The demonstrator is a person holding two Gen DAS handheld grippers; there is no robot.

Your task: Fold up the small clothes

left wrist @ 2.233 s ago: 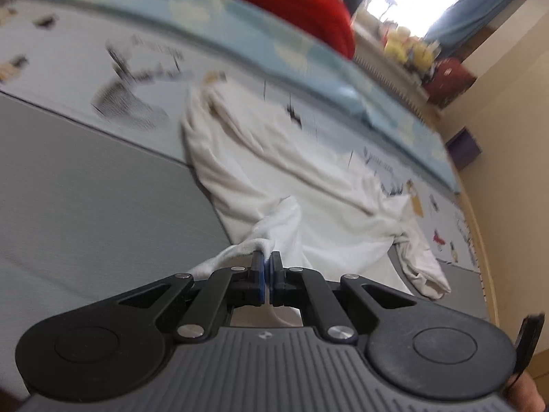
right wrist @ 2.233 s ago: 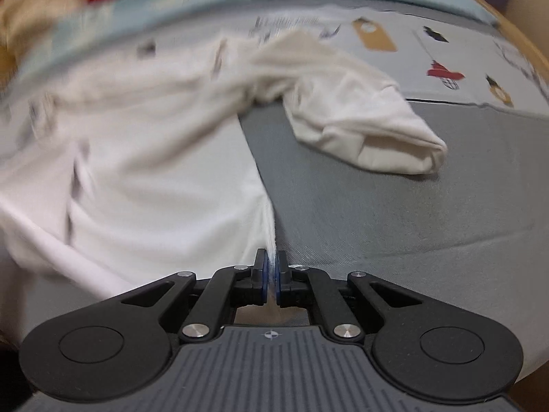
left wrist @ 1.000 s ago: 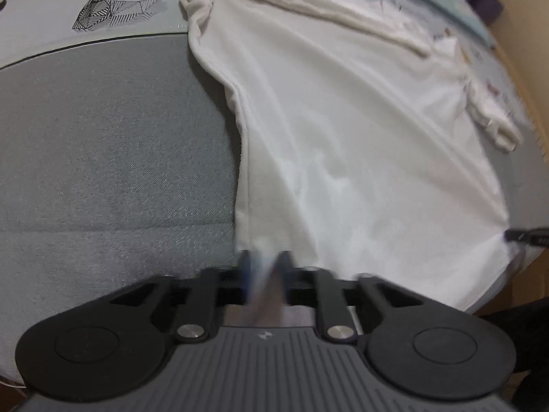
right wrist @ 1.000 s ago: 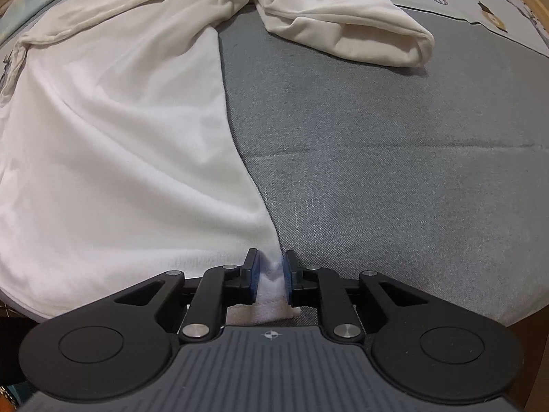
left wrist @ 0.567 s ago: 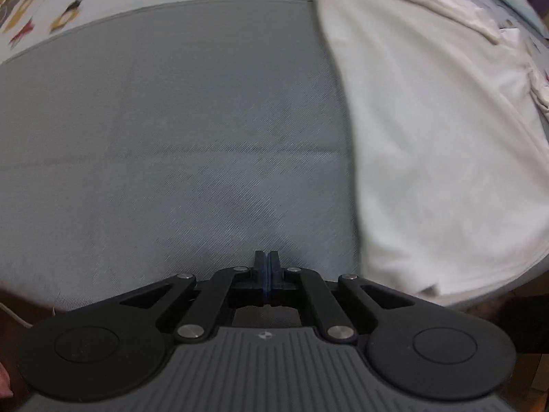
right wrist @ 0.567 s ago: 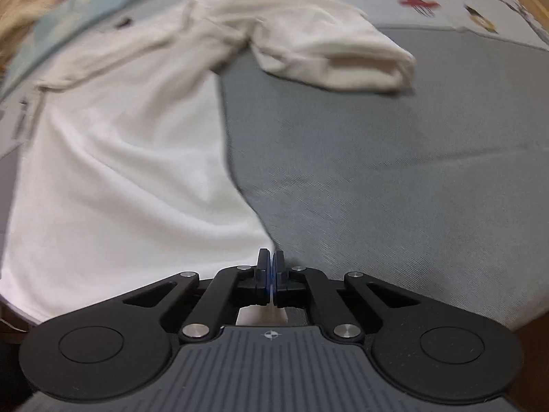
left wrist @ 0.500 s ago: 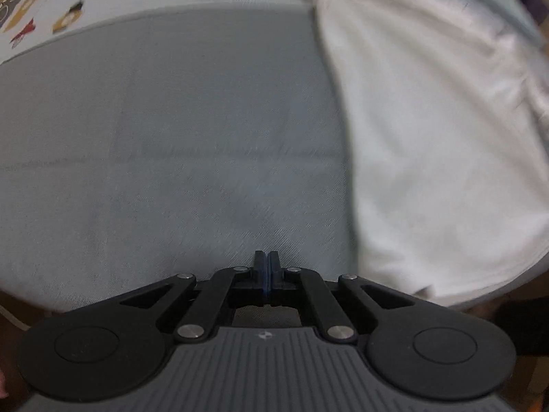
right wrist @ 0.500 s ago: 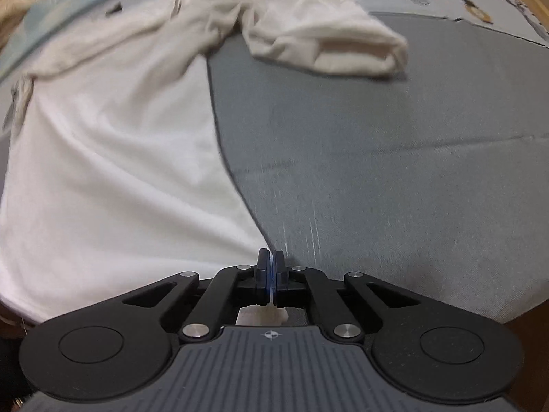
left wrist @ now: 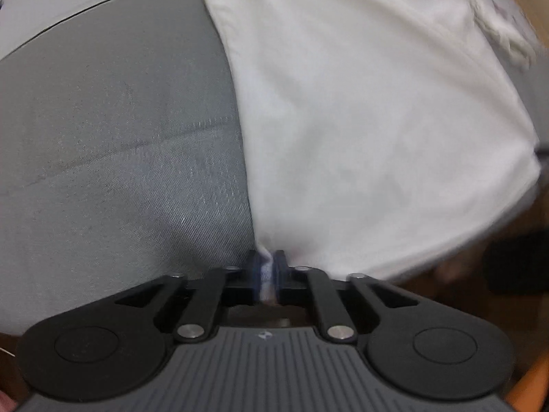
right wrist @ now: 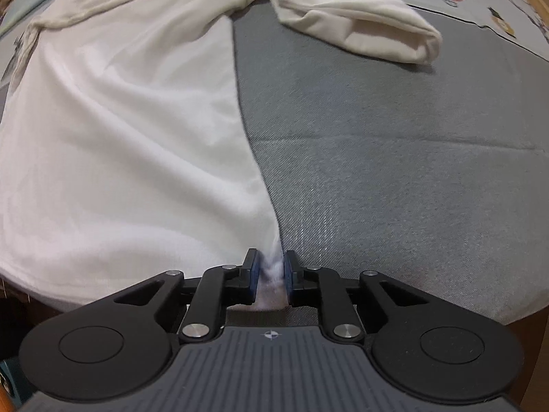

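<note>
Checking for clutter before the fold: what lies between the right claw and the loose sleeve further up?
In the right wrist view, only bare grey mattress lies between the right claw, opening around the shirt hem, and the sleeve.

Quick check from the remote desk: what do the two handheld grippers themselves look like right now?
Both match: the left gripper and right gripper have ribbed grey bodies bearing a small round emblem, black linkage arms with silver pivots, and blue-padded fingers. No cables or sleeves show.

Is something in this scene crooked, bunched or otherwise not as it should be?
Yes. The white shirt lies mostly flat on the grey mat, but its sleeve is crumpled at the far right, and the collar end is bunched. The left gripper and right gripper each have a hem corner between their opening jaws.
</note>
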